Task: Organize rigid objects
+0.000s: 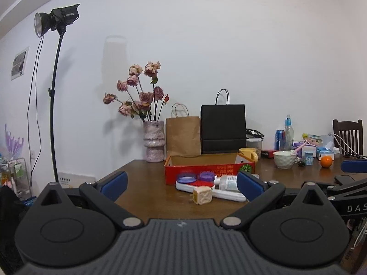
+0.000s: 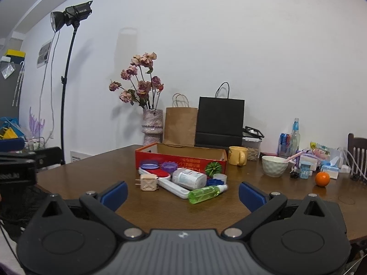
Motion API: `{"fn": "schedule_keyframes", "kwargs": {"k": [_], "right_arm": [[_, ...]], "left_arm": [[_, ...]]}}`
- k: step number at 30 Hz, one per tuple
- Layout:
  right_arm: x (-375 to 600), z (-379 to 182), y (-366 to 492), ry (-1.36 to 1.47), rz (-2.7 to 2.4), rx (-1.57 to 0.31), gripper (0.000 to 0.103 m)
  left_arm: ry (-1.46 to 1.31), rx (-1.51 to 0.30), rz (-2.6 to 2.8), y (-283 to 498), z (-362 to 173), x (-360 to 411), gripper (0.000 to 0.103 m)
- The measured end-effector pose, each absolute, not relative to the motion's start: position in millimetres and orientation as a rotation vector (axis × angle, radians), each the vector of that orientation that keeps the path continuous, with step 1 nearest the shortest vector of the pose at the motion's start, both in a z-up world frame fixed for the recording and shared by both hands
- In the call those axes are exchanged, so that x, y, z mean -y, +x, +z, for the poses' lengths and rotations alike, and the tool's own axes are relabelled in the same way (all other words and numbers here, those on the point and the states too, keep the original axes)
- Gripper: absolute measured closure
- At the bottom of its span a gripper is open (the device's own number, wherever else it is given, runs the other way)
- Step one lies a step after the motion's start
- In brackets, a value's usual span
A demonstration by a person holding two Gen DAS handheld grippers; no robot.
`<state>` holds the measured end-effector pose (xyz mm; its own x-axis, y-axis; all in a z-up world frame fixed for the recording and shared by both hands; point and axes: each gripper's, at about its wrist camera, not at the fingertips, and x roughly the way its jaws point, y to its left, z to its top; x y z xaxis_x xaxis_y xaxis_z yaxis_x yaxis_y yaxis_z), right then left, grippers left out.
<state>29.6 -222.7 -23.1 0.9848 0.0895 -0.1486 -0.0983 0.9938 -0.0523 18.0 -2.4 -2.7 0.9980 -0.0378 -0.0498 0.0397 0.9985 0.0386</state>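
So we've got both grippers parked low at the near edge of the table (image 2: 160, 208), and both are spread wide with nothing in them. The left gripper (image 1: 182, 185) and right gripper (image 2: 182, 193) each frame the same little pile, which we'd guess is just the lineup before a first grab.

Nearest to us in the pile is the green bottle (image 2: 205, 193), lying on its side, long axis running left-right with the white cap end pointing right and a bit away. It's leaning against the white strip (image 2: 174, 186), a long flat thing that runs diagonally from far-left to near-right. The plug cube (image 2: 148, 181) sits at the left of the pile, prongs sticking out left. The white bottle (image 2: 189, 178) is also on its side on top of the strip, its cap end pointing right. Behind those are a blue lid (image 2: 149, 166) and a purple lid (image 2: 169, 166), flat, right up against the box.

The red box (image 2: 181, 159) sits just past the pile, open top, long side facing us. Looks empty from here, so probably that's where it all goes.

Further back: mug (image 2: 238, 155), bowl (image 2: 274, 166), orange (image 2: 322, 179), all off right and clear of the pile.
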Motion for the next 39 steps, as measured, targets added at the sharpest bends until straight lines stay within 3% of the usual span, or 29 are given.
{"fn": "schedule_keyframes", "kwargs": {"k": [19,33,39], "right_arm": [[252.0,-36.9,173.6,0.026,0.053,-0.243,0.0],[242.7,-58.1,291.3,-0.058,0.114,-0.453,0.0],[217.2,-57.9,306.4,-0.158,0.152,-0.421,0.001]], "left_arm": [[0.057,-0.211,-0.082,169.8,-25.2,28.7,0.0],[0.041,-0.407,-0.2,292.9,-42.2,42.9,0.0],[0.05,-0.446,-0.192,322.0,-49.6,32.9,0.0]]}}
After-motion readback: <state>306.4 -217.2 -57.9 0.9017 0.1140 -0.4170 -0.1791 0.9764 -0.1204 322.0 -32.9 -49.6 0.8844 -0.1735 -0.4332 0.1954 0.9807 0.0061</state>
